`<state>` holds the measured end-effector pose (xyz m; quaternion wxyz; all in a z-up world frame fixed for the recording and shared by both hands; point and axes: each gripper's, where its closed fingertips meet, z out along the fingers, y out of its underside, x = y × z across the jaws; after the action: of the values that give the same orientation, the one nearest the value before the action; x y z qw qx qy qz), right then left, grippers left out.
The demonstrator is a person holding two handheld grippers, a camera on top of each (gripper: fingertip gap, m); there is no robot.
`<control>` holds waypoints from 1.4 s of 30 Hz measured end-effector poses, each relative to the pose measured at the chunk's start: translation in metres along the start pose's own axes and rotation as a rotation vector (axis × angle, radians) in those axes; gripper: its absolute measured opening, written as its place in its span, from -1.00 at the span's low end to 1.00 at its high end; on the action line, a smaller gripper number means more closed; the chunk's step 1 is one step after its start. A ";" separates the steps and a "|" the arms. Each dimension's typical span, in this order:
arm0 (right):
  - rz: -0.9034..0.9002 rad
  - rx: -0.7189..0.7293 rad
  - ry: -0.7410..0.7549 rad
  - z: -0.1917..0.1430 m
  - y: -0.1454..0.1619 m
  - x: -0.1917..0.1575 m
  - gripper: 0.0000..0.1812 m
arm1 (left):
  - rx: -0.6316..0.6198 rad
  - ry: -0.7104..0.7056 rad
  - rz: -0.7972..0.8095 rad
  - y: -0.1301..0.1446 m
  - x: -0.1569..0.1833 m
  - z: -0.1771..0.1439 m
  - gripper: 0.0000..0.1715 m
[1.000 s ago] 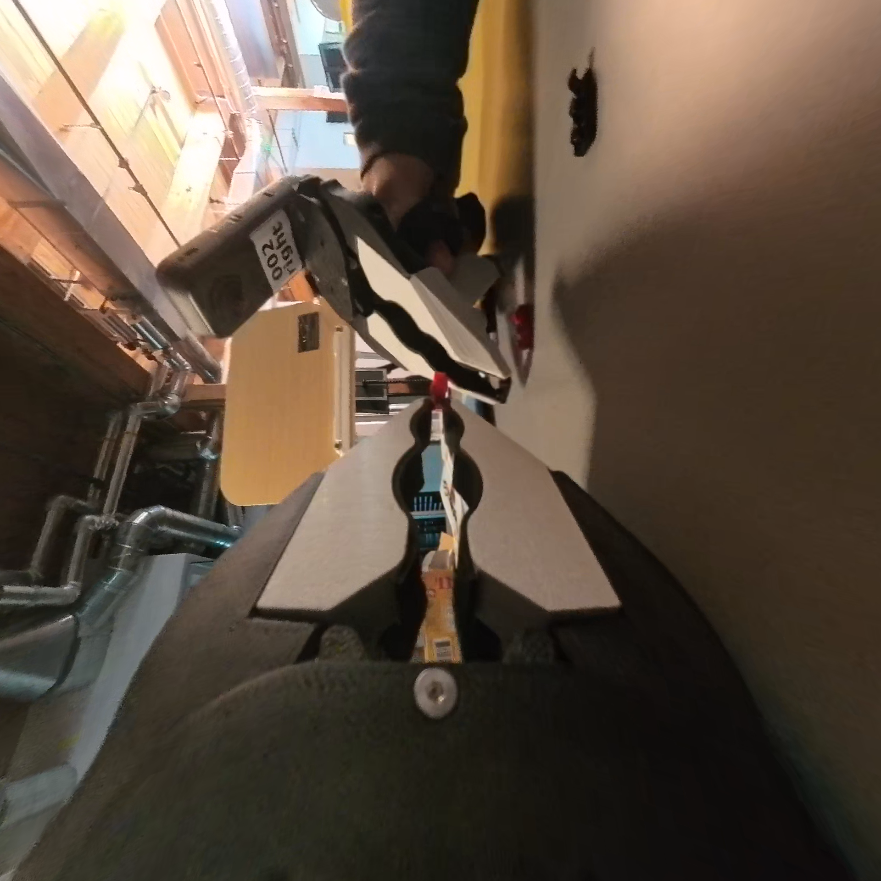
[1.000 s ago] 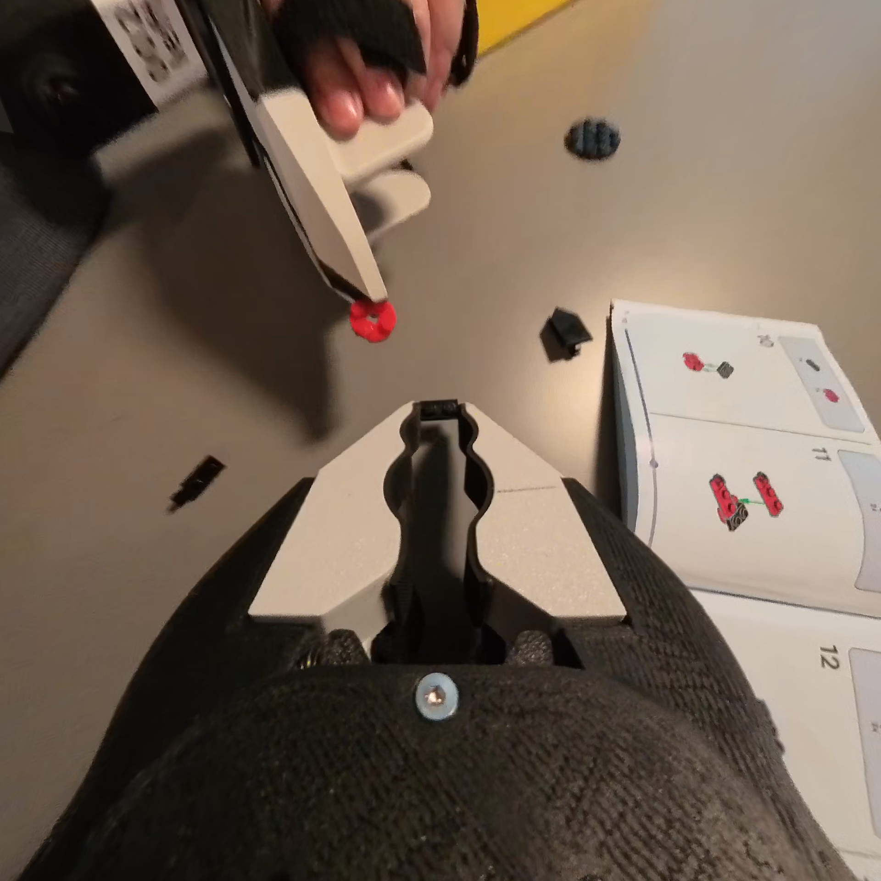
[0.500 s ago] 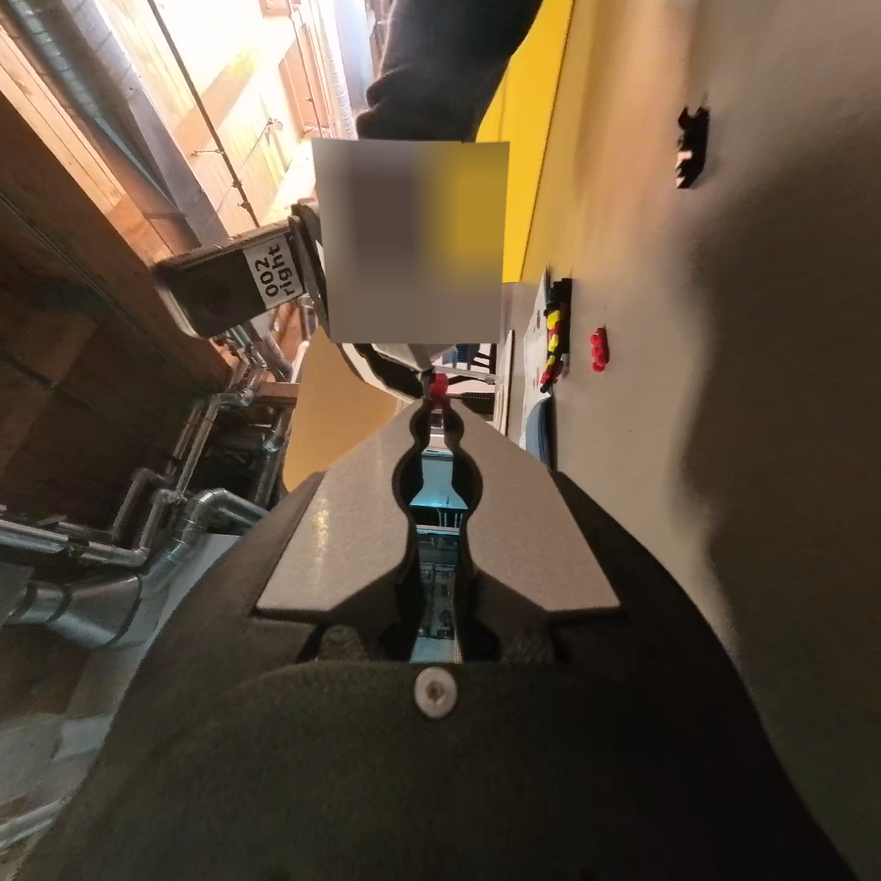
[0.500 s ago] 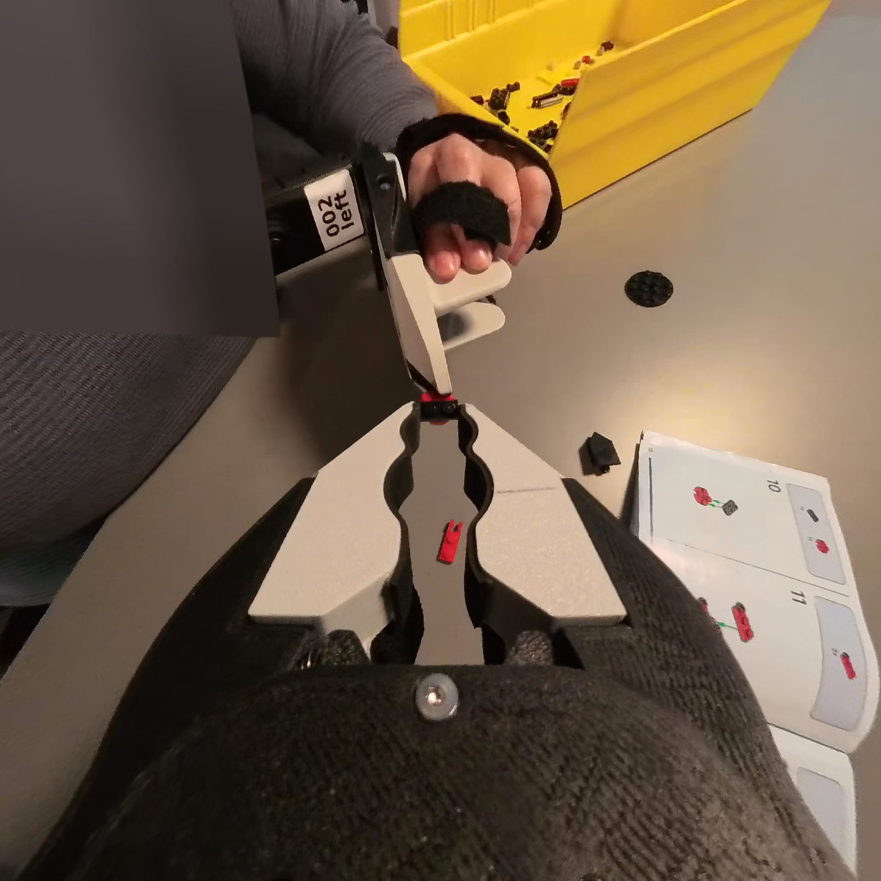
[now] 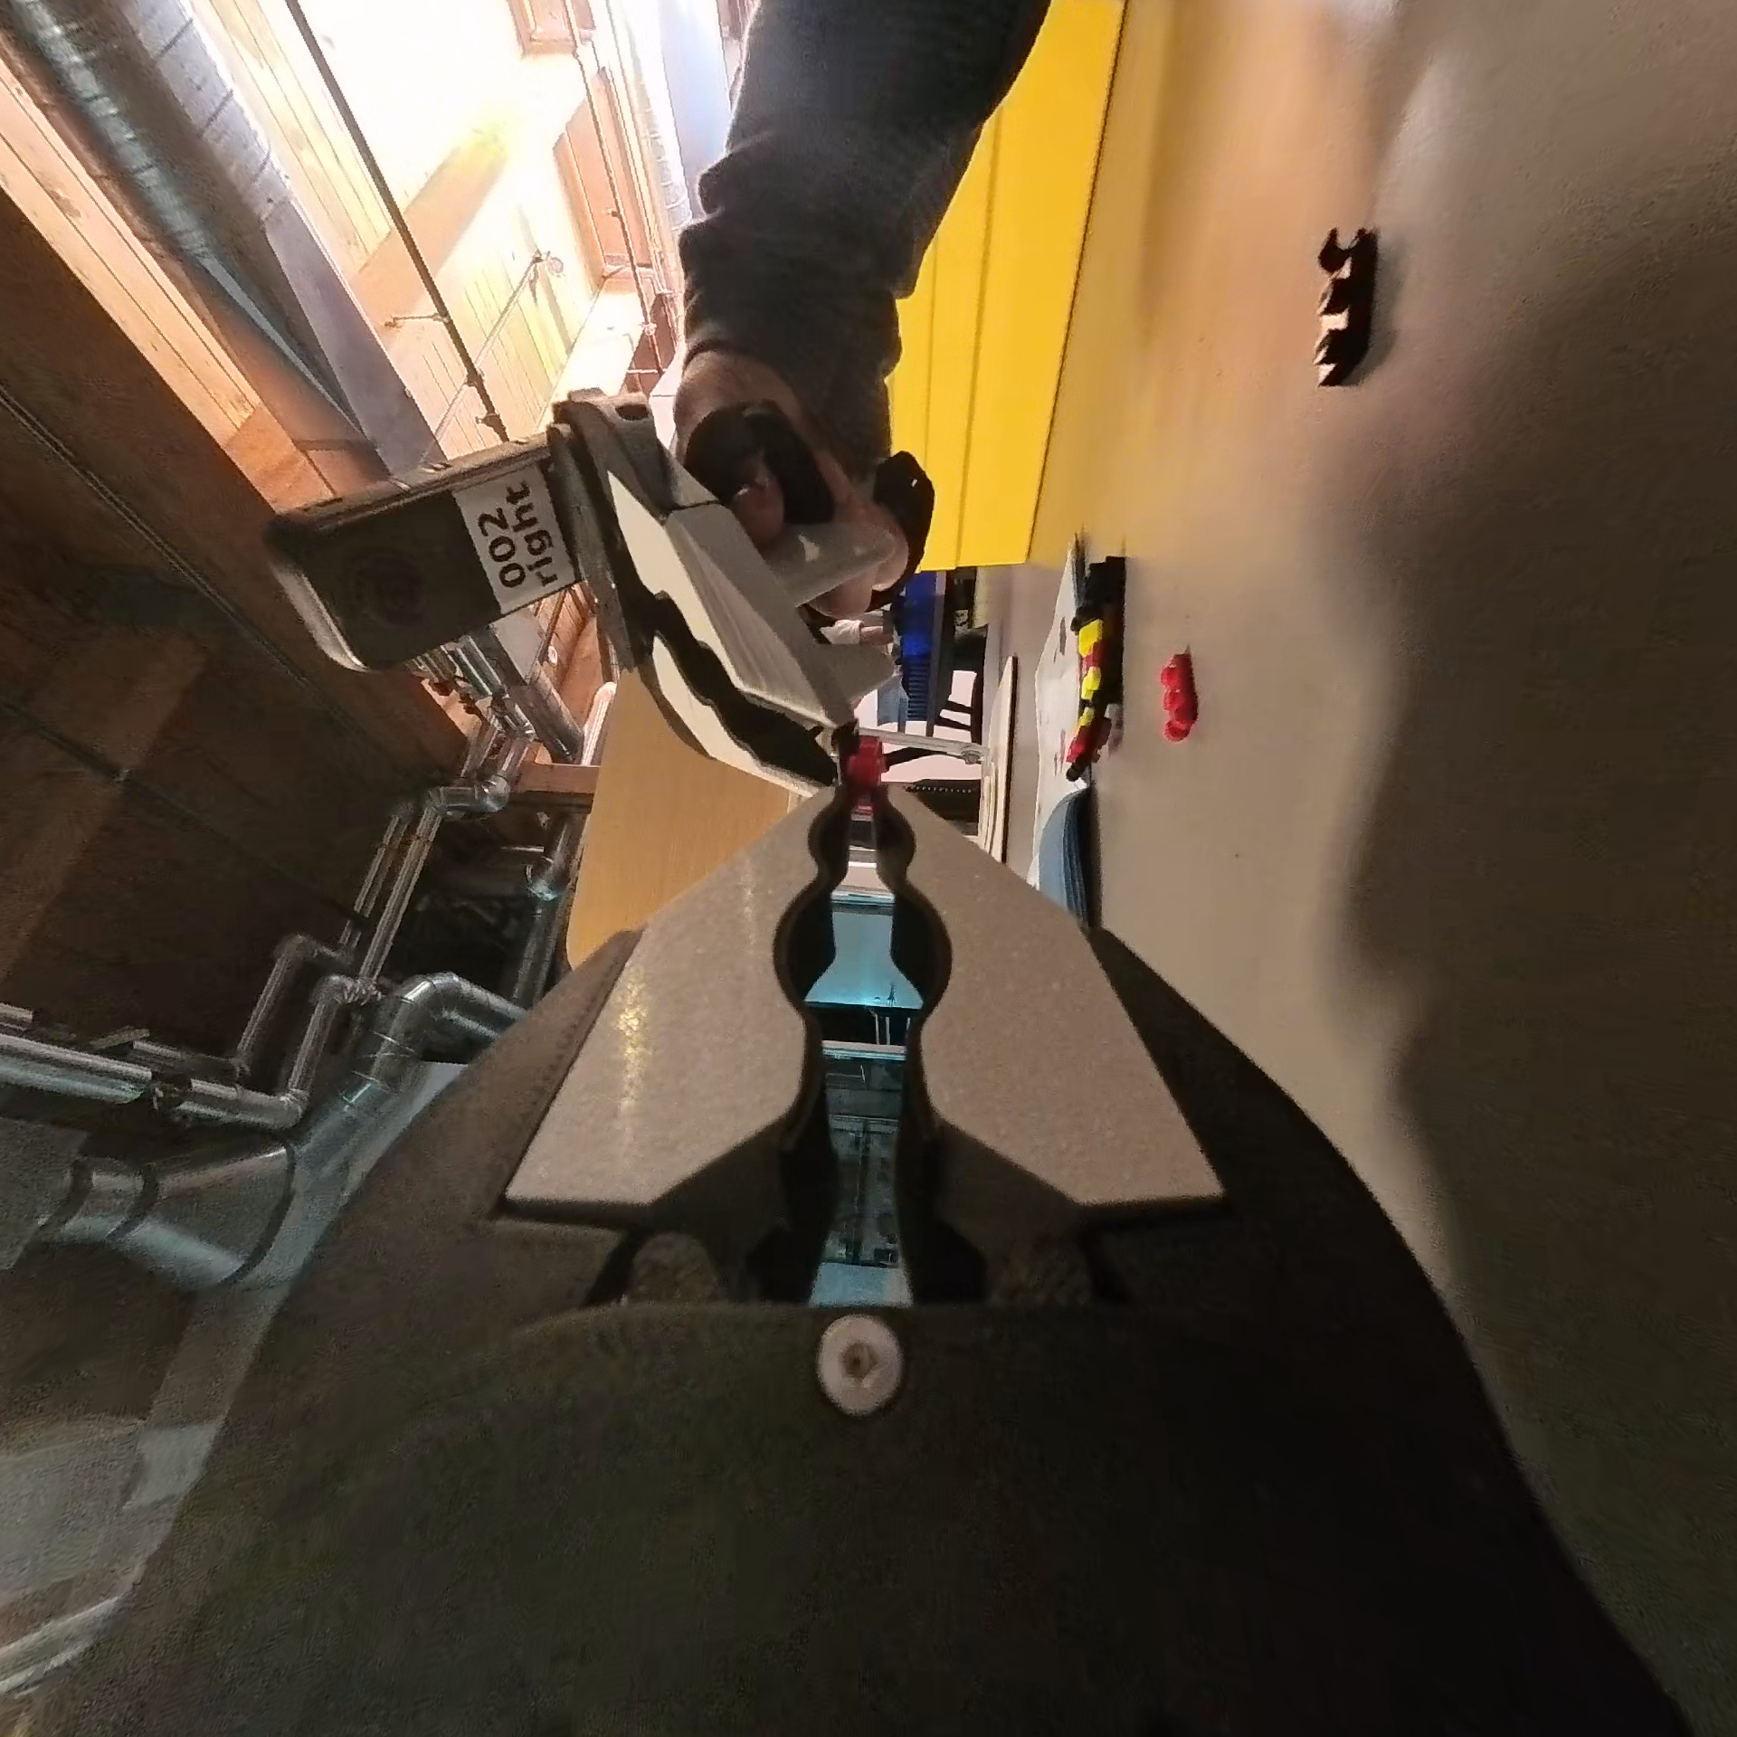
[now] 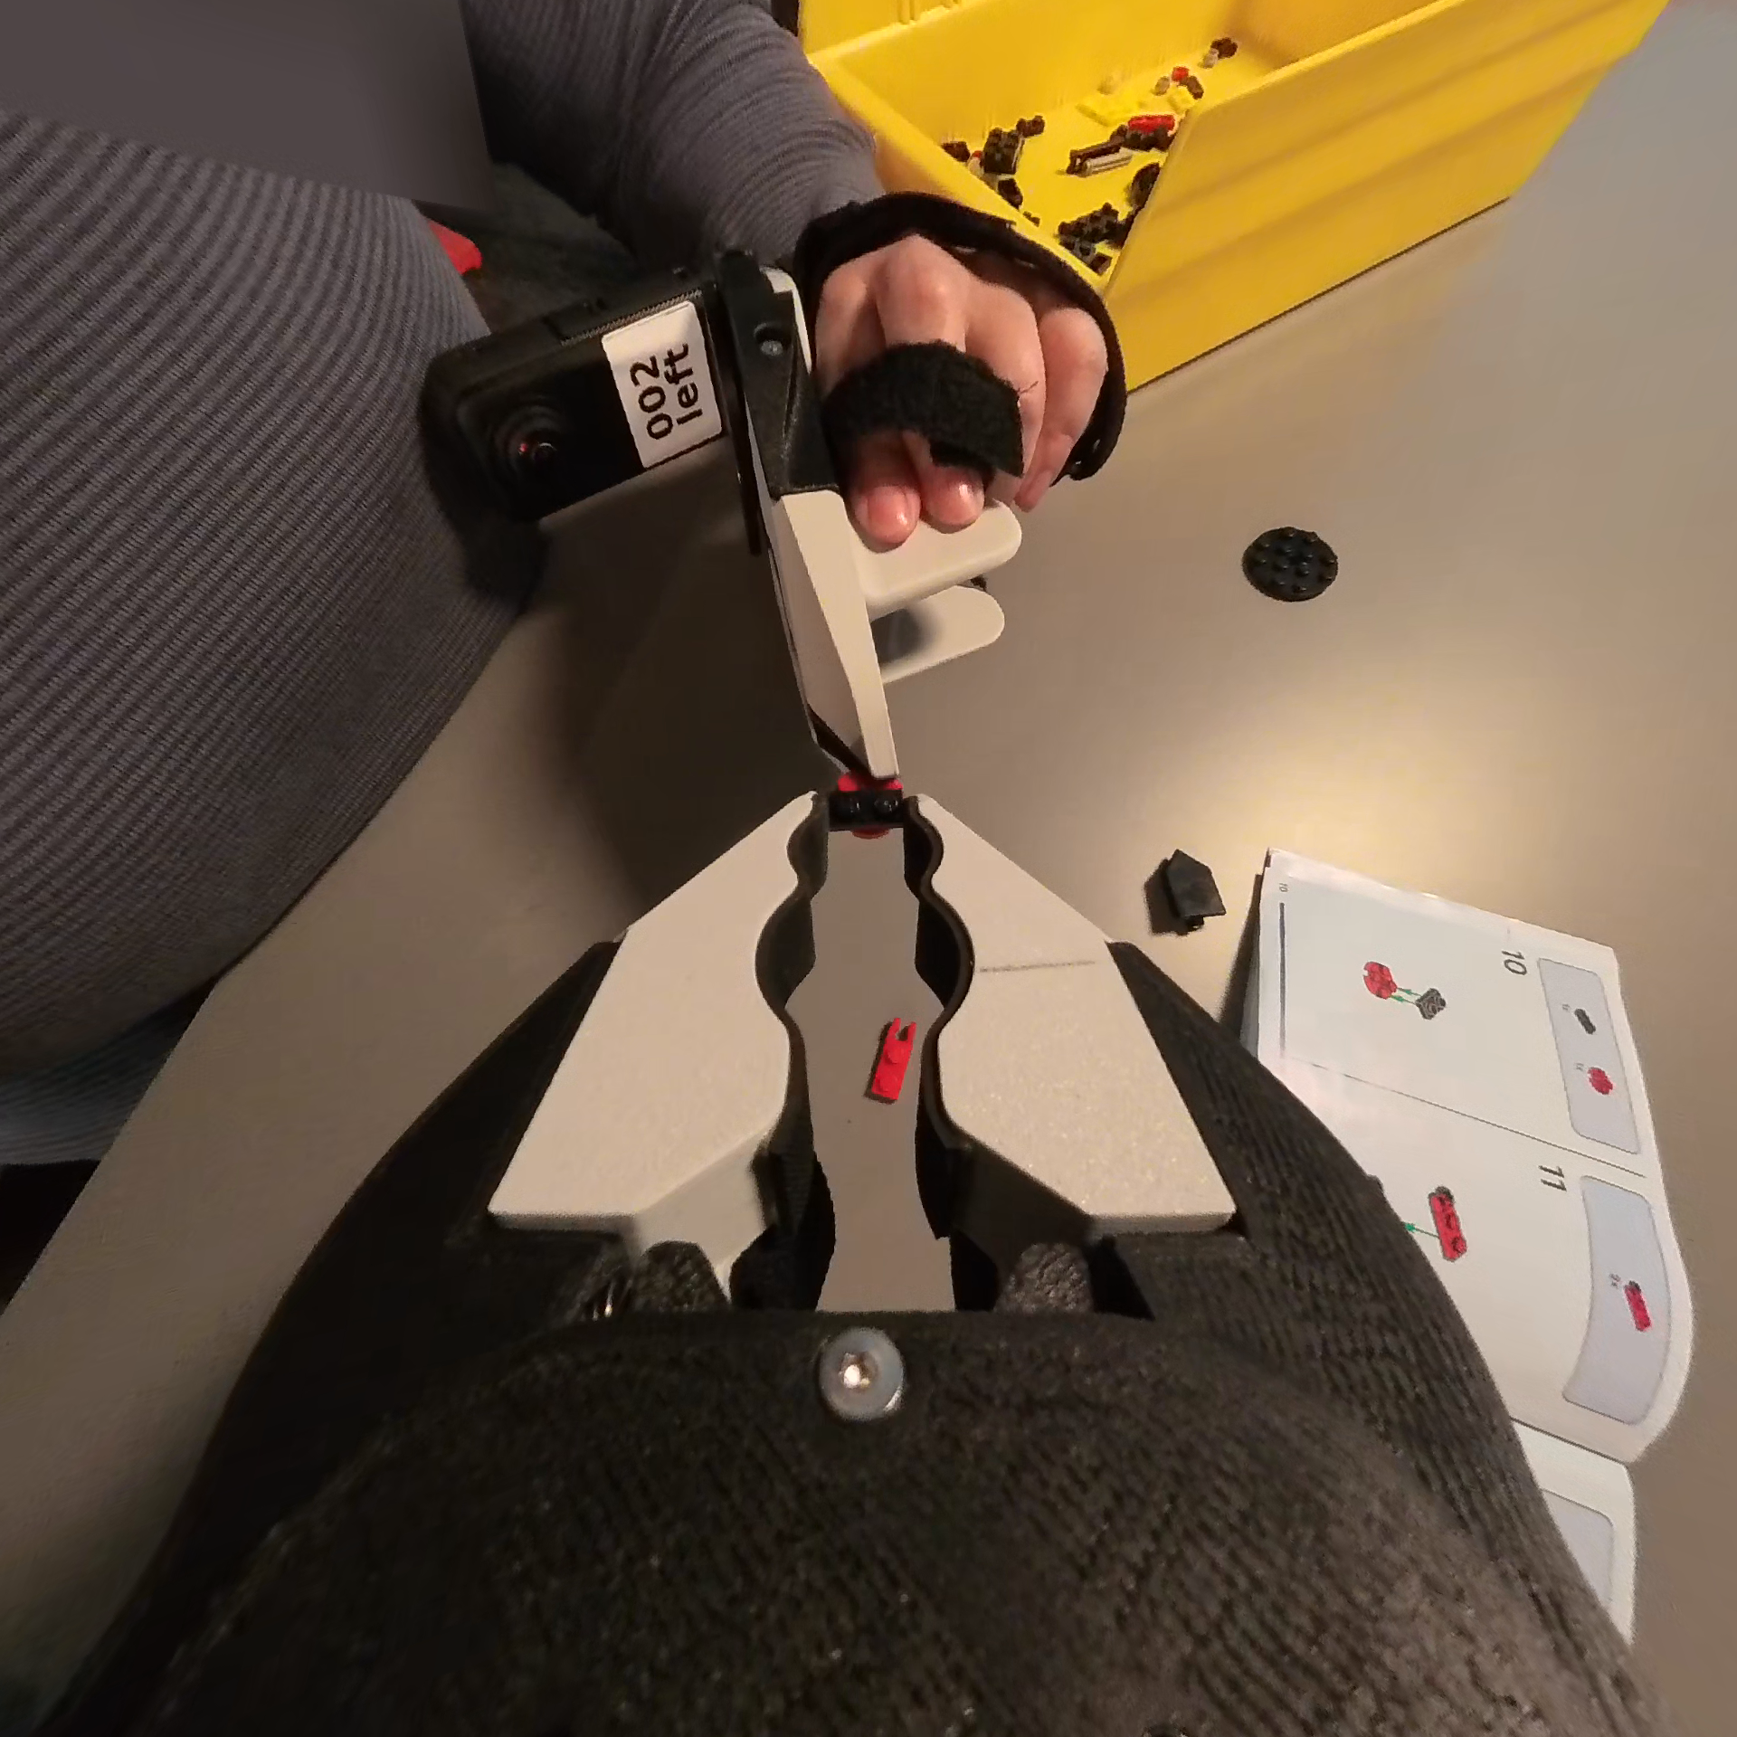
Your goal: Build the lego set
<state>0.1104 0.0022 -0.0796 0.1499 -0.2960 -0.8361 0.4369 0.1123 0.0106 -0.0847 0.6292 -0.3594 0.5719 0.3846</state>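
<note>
My left gripper (image 5: 860, 816) is shut on a small red round piece (image 5: 859, 766). My right gripper (image 6: 867, 810) is shut on a small black plate (image 6: 867, 806). Both are held above the grey table. In the right wrist view the left gripper (image 6: 870, 763) comes down from above, and its red piece (image 6: 857, 781) touches the black plate. In the left wrist view the right gripper (image 5: 833, 747) meets my tips from the upper left. How the two pieces sit together is partly hidden by the fingertips.
A red plate (image 6: 893, 1060), a black slope piece (image 6: 1184, 893) and a black round plate (image 6: 1290, 564) lie on the table. An open instruction booklet (image 6: 1466, 1128) lies at the right. A yellow bin (image 6: 1335, 207) of loose pieces stands behind. A red piece (image 5: 1175, 697) and a black-yellow-red assembly (image 5: 1095, 681) lie farther off. My two grippers' fingertips are within a few centimetres of each other.
The two grippers have come together: the red piece, apart from the right gripper's tips a second ago, now touches the black plate. Both stay shut.
</note>
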 end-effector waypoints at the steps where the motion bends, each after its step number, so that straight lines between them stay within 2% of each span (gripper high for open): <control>1: 0.001 -0.001 0.002 0.000 0.000 0.001 -0.85 | 0.000 0.000 0.000 0.000 0.000 0.000 -0.96; 35: -0.023 -0.008 0.044 0.002 -0.001 0.006 -0.85 | -0.027 -0.003 -0.001 0.006 -0.001 -0.001 -0.96; 38: -0.004 -0.041 0.098 -0.004 0.007 0.014 -0.83 | -0.044 0.004 0.001 0.009 0.000 -0.001 -0.96; 42: 0.030 -0.215 0.219 -0.008 0.047 0.038 -0.78 | -0.058 0.028 0.001 0.012 0.004 0.000 -0.95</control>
<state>0.1025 0.0521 -0.1136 0.2011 -0.3687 -0.8522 0.3120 0.1019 0.0163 -0.0892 0.6104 -0.3826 0.5692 0.3963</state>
